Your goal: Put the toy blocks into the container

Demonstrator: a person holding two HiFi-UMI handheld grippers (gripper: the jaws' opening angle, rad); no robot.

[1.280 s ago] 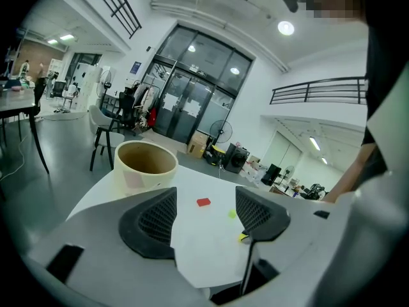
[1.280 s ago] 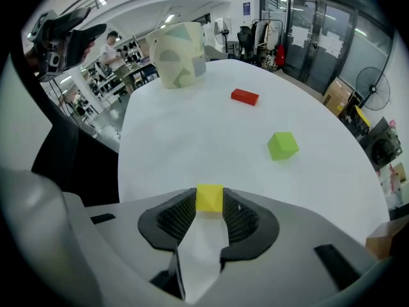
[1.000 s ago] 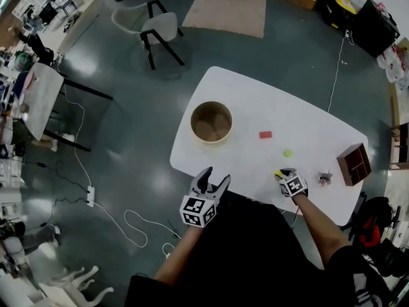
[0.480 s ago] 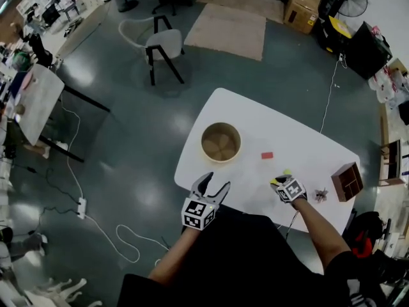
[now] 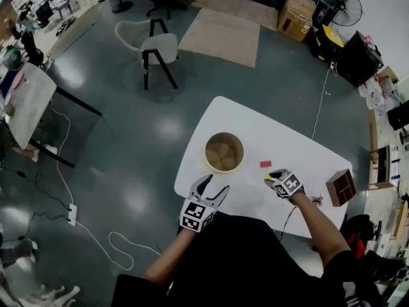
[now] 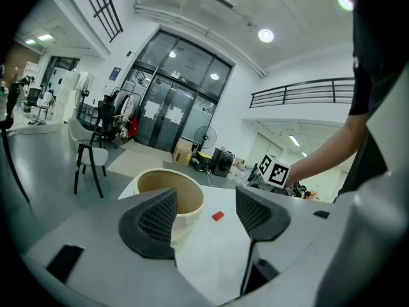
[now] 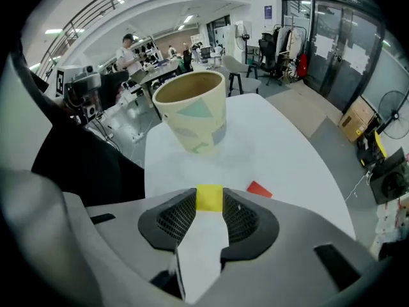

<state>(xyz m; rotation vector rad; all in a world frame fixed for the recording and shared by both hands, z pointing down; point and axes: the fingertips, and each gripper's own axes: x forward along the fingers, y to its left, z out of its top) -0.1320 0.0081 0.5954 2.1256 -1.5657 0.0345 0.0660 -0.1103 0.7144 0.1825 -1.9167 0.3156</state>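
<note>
**Yellow block gripped, container ahead, one red block on the bench**

The right gripper (image 5: 273,179) has its jaws closed part-way onto a yellow block (image 7: 209,197), the pads pressing on two opposite faces. It is angled down over the white bench (image 5: 268,139) with the container (image 7: 192,123) directly in line beyond it, which suggests a carry toward the drop. The left gripper (image 6: 206,213) has its jaws wide apart and nothing between them. It sits level at the near bench edge beside the container, apparently on standby. A red block (image 5: 265,164) lies flat on the bench between the container and the right gripper, not yet collected. No brand or lettering is legible: the container shows only pale coloured shapes, and the gripper cubes carry square markers.
</note>
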